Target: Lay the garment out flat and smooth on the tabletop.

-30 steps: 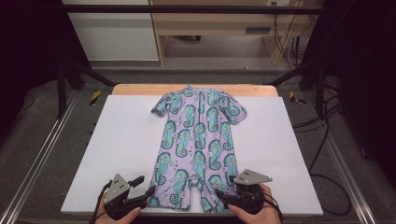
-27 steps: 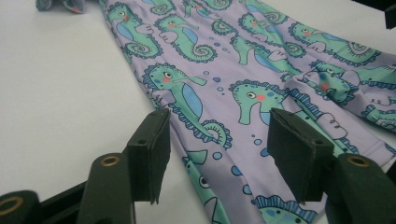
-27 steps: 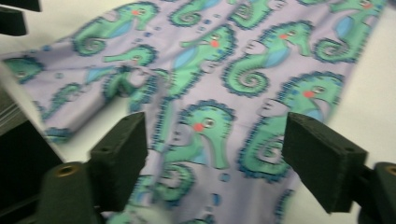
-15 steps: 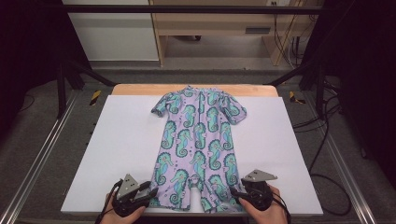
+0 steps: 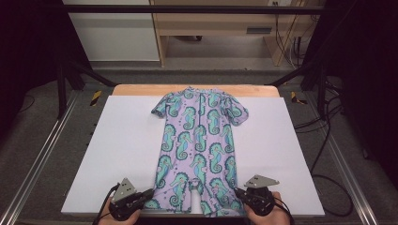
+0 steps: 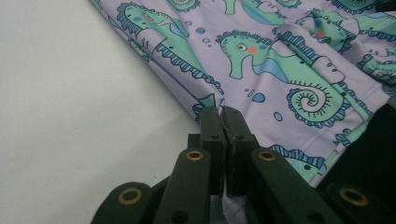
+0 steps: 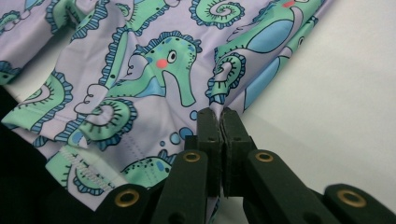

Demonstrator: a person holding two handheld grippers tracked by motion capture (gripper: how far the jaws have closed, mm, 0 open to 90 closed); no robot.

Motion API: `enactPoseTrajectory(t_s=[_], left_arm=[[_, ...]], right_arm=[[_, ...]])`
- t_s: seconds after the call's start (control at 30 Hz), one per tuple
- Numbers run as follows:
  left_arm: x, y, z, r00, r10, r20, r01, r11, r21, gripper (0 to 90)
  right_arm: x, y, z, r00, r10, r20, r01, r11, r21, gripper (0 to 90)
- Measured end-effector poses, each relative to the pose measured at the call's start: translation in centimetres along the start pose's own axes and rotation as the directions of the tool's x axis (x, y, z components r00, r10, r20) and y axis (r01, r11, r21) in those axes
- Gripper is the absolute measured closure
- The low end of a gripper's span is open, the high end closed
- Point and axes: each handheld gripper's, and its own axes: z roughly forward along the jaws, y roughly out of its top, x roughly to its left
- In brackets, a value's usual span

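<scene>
A lilac short-sleeved romper (image 5: 199,136) printed with teal seahorses lies flat and face up on a white board (image 5: 117,140), collar away from me. My left gripper (image 5: 149,193) is shut on the outer hem of its left leg. In the left gripper view the gripper (image 6: 223,113) has its jaws pressed together with lilac cloth (image 6: 280,60) pinched between them. My right gripper (image 5: 238,192) is shut on the right leg's outer edge. In the right gripper view the closed gripper (image 7: 219,114) bites the edge of the fabric (image 7: 140,70).
The board lies on a wooden table (image 5: 141,90) and its near edge is just below my hands. Metal rails (image 5: 42,154) run along both sides. Cables (image 5: 324,140) trail on the floor at the right, and wooden furniture (image 5: 211,23) stands behind.
A second ago both grippers stood with spread jaws beside the leg hems. Their jaws have since closed on the cloth, and the right gripper has shifted slightly to the right.
</scene>
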Motion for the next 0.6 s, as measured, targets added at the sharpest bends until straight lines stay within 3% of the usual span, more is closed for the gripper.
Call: enactPoseTrajectory(t_s=[0.27, 0.6], left_arm=[[-1.2, -0.7, -1.7, 0.9994, 0.020, 0.027, -0.020, 0.9997, 0.010, 88.5], [-2.5, -1.8, -2.8, 0.9981, 0.040, 0.046, -0.041, 0.9990, 0.018, 88.5]], right_arm=[[1.4, -0.9, -1.8, 0.9993, -0.033, -0.019, 0.033, 0.999, 0.016, 89.1], [2.6, -2.3, -3.7, 0.9993, -0.036, -0.014, 0.036, 0.999, 0.023, 89.1]])
